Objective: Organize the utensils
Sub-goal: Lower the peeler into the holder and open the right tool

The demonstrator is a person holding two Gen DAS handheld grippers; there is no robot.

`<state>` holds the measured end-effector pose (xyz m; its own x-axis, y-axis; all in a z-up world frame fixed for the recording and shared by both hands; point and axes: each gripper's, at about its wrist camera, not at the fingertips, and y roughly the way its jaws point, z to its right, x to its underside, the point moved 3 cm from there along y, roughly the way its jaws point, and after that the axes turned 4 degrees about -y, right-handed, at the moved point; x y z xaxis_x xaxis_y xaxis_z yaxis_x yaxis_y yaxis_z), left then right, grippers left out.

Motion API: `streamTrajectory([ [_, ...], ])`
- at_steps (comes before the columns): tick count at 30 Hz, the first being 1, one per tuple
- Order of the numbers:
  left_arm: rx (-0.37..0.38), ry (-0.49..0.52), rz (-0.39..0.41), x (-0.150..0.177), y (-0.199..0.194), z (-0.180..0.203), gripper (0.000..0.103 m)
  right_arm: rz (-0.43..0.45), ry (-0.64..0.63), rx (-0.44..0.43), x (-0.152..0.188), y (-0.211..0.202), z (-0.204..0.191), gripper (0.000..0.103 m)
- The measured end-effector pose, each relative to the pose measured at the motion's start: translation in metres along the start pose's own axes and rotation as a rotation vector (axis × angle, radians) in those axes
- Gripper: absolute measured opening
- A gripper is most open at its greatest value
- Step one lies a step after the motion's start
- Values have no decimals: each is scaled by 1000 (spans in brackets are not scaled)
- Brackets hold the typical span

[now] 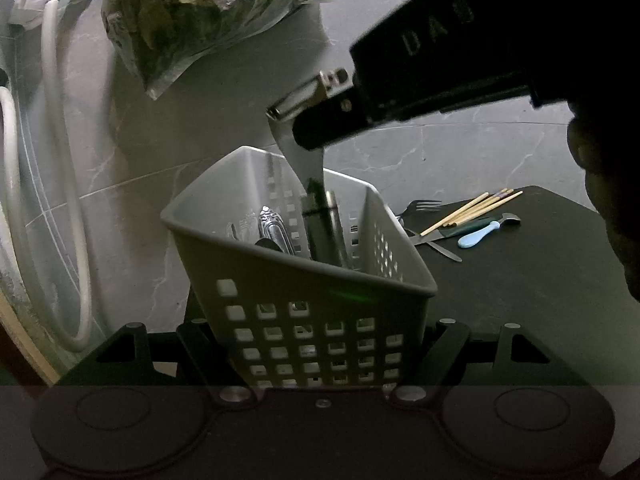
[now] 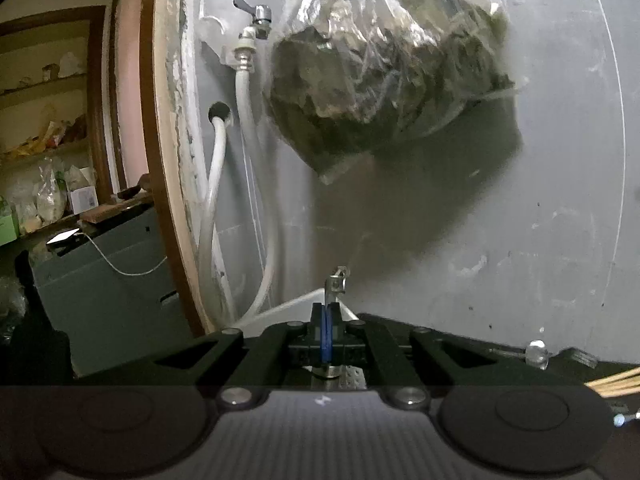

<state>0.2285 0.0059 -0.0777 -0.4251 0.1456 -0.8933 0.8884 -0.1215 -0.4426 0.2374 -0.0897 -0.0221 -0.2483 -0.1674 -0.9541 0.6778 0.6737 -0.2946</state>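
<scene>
A grey perforated utensil basket (image 1: 304, 280) stands between the fingers of my left gripper (image 1: 316, 344), which is shut on its lower sides. An ornate silver handle (image 1: 274, 226) leans inside it. My right gripper (image 1: 310, 132) comes in from the upper right, shut on the metal neck of a peeler (image 1: 298, 152). The peeler's dark handle (image 1: 324, 228) hangs down inside the basket. In the right wrist view the blue pads (image 2: 326, 332) are pressed together, with the peeler's metal head (image 2: 336, 280) sticking up past them. Chopsticks (image 1: 476, 208), a fork (image 1: 420, 205), a blue-handled spoon (image 1: 480, 235) and a green-handled knife (image 1: 452, 233) lie on the dark table (image 1: 520, 280).
A clear plastic bag of dark greens (image 2: 384, 64) hangs on the grey tiled wall above the basket. White hoses (image 2: 248, 160) run down from a tap (image 2: 258, 14) at the left. A wooden door frame (image 2: 160, 160) borders the wall, with a cluttered room beyond.
</scene>
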Motion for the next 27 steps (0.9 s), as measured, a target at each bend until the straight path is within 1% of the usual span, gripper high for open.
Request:
streamTrajectory([
  [8, -10, 0, -2, -1, 0, 4, 78, -35, 12, 2, 7, 1, 4, 1],
  [10, -13, -2, -3, -1, 1, 4, 78, -39, 11, 0, 7, 1, 5, 3],
  [12, -15, -3, -3, -1, 0, 4, 78, -46, 9, -4, 7, 0, 5, 11],
  [14, -16, -3, -4, -1, 1, 5, 78, -53, 3, -7, 8, 1, 5, 27],
  [15, -18, -3, -5, -2, 1, 5, 78, -56, -2, -8, 8, 0, 5, 31],
  [17, -20, -4, -6, -2, 1, 5, 78, -63, -11, -15, 8, 0, 5, 54],
  [18, -22, -5, -7, -2, 1, 5, 78, -66, -15, -21, 8, -1, 5, 58],
  [20, -25, -5, -8, -2, 1, 5, 78, -81, -33, -40, 9, -2, 3, 77],
  [22, -28, -5, -9, -2, 1, 5, 78, -122, -68, -55, 9, 1, 0, 85],
  [24, -31, -6, -11, -3, 1, 6, 78, -148, -99, -66, 9, 1, -3, 89],
  [25, -32, -6, -12, -3, 1, 6, 78, -163, -108, -77, 10, 1, -4, 92],
  [27, -34, -6, -13, -3, 1, 7, 78, -190, -126, -91, 10, 1, -6, 93],
])
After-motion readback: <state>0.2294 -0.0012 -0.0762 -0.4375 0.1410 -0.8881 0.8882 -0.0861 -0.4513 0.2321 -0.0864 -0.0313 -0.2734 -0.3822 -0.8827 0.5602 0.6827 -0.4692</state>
